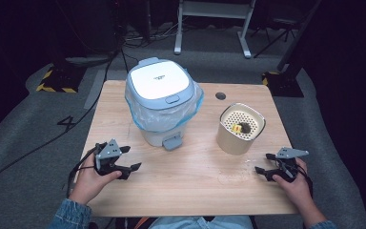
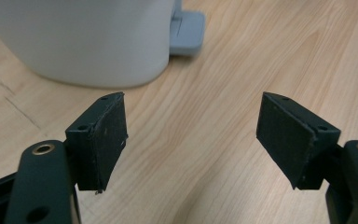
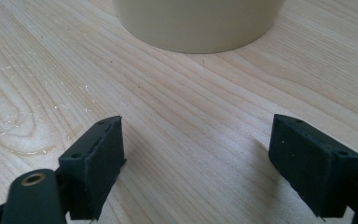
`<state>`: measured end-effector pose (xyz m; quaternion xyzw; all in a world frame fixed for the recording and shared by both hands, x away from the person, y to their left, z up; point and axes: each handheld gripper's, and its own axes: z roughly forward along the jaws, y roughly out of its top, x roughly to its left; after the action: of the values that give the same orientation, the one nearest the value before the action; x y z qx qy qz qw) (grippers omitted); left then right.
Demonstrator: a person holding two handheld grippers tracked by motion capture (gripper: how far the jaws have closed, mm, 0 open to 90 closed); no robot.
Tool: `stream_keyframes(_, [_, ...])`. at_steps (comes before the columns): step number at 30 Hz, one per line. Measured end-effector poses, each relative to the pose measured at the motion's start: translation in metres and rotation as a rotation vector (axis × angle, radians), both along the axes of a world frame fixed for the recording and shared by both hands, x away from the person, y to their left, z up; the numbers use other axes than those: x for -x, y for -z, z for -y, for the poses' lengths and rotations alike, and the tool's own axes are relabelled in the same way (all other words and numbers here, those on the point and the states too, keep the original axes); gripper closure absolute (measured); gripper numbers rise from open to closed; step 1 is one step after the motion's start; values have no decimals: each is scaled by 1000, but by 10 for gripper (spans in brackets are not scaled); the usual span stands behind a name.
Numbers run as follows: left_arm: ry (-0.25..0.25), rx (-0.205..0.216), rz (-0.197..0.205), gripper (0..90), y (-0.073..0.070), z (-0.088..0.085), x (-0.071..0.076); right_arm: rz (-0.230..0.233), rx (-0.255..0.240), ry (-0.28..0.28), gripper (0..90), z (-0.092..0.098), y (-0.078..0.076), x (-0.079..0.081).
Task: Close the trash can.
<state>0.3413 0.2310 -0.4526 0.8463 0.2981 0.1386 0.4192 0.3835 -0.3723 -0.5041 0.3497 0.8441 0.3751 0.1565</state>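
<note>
Both grippers rest low at the near edge of the wooden table (image 1: pixel 190 176), jaws spread wide and holding nothing: the left gripper (image 1: pixel 129 158) at the near left, the right gripper (image 1: pixel 263 163) at the near right. Beyond the right one stands a beige perforated-top container (image 1: pixel 240 128) with something yellow inside. Farther left stands a white pedal bin (image 1: pixel 162 100), lid closed, lined with a blue-edged bag.

Wooden table (image 1: pixel 186 191) mid-frame. Upper centre: white pedal bin (image 1: pixel 162 102), lid shut, blue liner. Right of it, beige container (image 1: pixel 239 129) with perforated insert, something yellow inside, possibly food scrap. Grommet hole (image 1: pixel 220 96) above it.
</note>
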Motion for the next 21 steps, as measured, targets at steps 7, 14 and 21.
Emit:
stream_keyframes(7, [-12,-45,-40,237,26,-2,-3,0,1,0,184,0,0,0])
stream_keyframes(14, [-41,-79,-91,208,41,-1,-4,0,1,0,184,0,0,0])
stream_keyframes(21, [-52,-127,-85,156,51,0,-6,0,0,0,184,0,0,0])
